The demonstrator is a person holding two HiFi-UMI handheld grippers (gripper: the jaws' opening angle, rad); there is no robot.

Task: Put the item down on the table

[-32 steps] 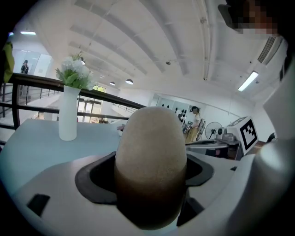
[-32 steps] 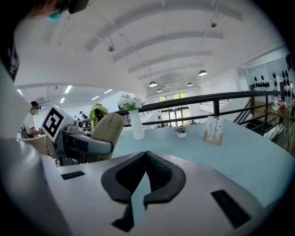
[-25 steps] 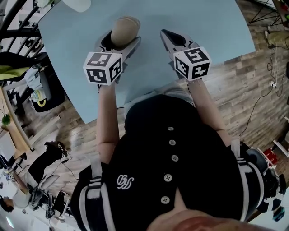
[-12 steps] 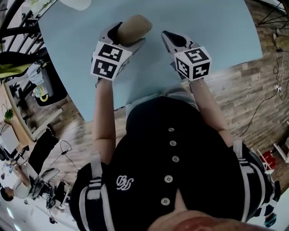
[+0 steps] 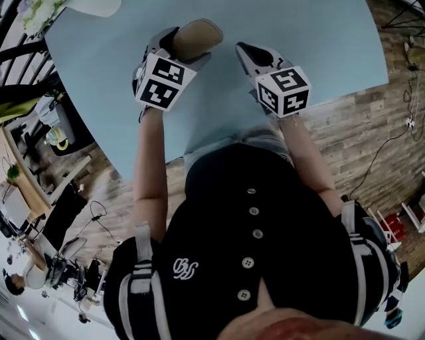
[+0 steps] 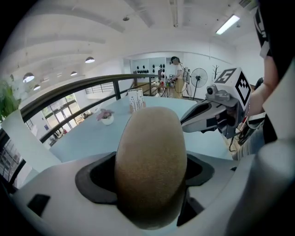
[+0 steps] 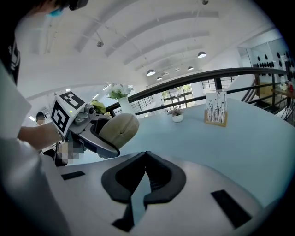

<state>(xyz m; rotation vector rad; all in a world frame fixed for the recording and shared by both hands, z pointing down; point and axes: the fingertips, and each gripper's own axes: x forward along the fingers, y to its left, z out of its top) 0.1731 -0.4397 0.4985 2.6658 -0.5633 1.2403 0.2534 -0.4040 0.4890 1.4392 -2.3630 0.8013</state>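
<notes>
A tan, rough-skinned, egg-shaped item [image 5: 198,34] sits between the jaws of my left gripper [image 5: 188,45], held above the pale blue table [image 5: 319,40]. In the left gripper view the item [image 6: 150,166] fills the gap of the gripper [image 6: 150,184], with both pads pressed on its sides. My right gripper [image 5: 241,48] hovers just to the right, jaws closed together and empty. The right gripper view shows its own closed tips [image 7: 146,156], with the left gripper [image 7: 99,134] and the item [image 7: 119,130] to the left.
A white vase of flowers [image 5: 93,6] stands at the table's far left corner. A small flower pot [image 7: 177,117] and a striped card holder [image 7: 216,114] stand far across the table. The near table edge runs just in front of the person's body. A dark railing [image 7: 221,73] lies beyond.
My left gripper has rolled and shifted slightly left, so the item now leans to the right instead of standing upright. The right gripper has stayed almost still.
</notes>
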